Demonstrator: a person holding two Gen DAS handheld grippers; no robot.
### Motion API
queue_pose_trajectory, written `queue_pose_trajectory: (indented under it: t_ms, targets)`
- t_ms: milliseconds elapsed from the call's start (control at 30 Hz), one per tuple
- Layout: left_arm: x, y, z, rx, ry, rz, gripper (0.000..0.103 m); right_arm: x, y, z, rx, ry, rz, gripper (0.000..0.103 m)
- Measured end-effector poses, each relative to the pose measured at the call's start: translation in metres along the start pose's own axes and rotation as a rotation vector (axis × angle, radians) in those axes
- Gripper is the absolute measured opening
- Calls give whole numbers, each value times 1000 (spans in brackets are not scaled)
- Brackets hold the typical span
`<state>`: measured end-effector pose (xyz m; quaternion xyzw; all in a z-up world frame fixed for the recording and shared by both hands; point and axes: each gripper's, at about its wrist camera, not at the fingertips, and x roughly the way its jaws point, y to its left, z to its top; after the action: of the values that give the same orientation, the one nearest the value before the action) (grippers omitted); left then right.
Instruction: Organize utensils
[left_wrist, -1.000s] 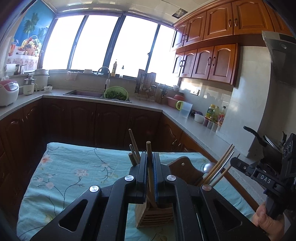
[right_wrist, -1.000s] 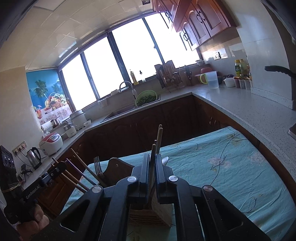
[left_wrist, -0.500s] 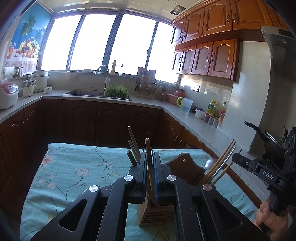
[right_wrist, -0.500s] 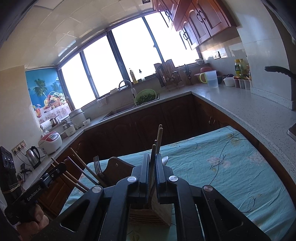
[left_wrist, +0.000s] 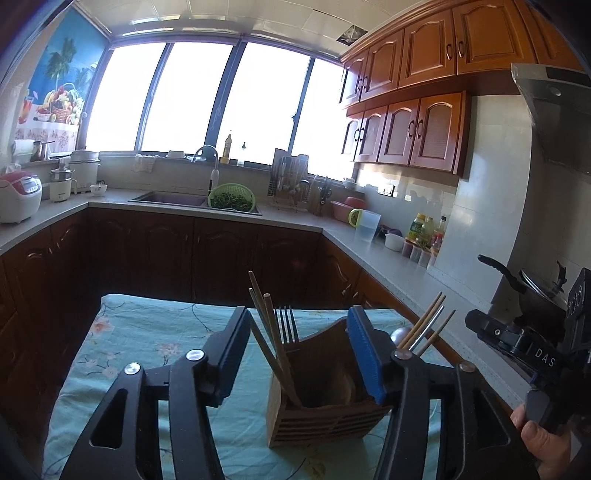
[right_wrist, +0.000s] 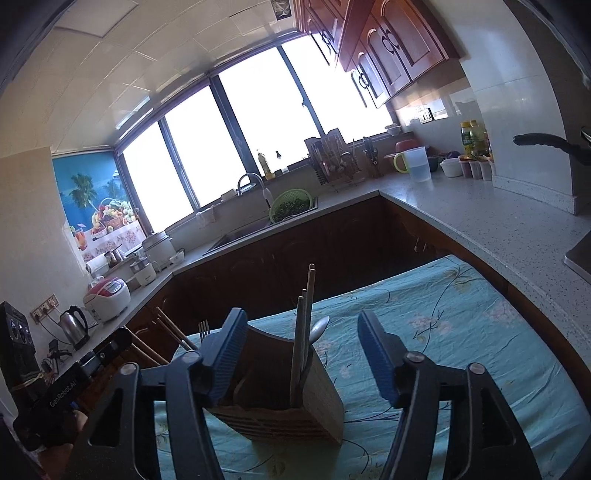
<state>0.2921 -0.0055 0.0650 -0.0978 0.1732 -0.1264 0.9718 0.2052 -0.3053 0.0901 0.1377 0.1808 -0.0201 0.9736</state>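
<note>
Left wrist: holder (left_wrist: 325, 387) between open fingers (left_wrist: 364, 354)

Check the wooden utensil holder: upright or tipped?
Upright. The wooden utensil holder stands flat on the floral tablecloth, with chopsticks and a fork sticking out of its top.

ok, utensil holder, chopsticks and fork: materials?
Utensil holder: looks like wood or bamboo, matte brown, slatted lower walls with visible grain. Chopsticks: pale tan, matte, probably bamboo or wood. Fork: grey, reflective tines, most likely stainless steel.
</note>
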Motion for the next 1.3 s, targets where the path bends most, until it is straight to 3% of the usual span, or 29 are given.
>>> queue_pose_trajectory:
  t_ms: [100,300,433,567,800,1133,1300]
  targets:
    - [-24,3,-14,-21,-28,8,73,-8,-8,-12,12,20,-4,80]
    - [-68,4,-59,-53,2,39,81,-31,-14,-50,31,79,-1,82]
    - [-97,3,-94,-53,17,90,81,-57,-13,-84,26,85,-6,87]
    - [-114,3,-123,-62,81,125,81,-75,-12,-112,22,110,-13,89]
    - [-144,7,-138,-123,133,153,81,-99,-3,-136,-4,126,-13,91]
    - [-187,-4,-152,-60,113,183,85,-129,12,-138,-58,58,-21,92]
    - [-218,-13,-150,-43,17,187,94,-163,30,-130,-145,-75,-21,103]
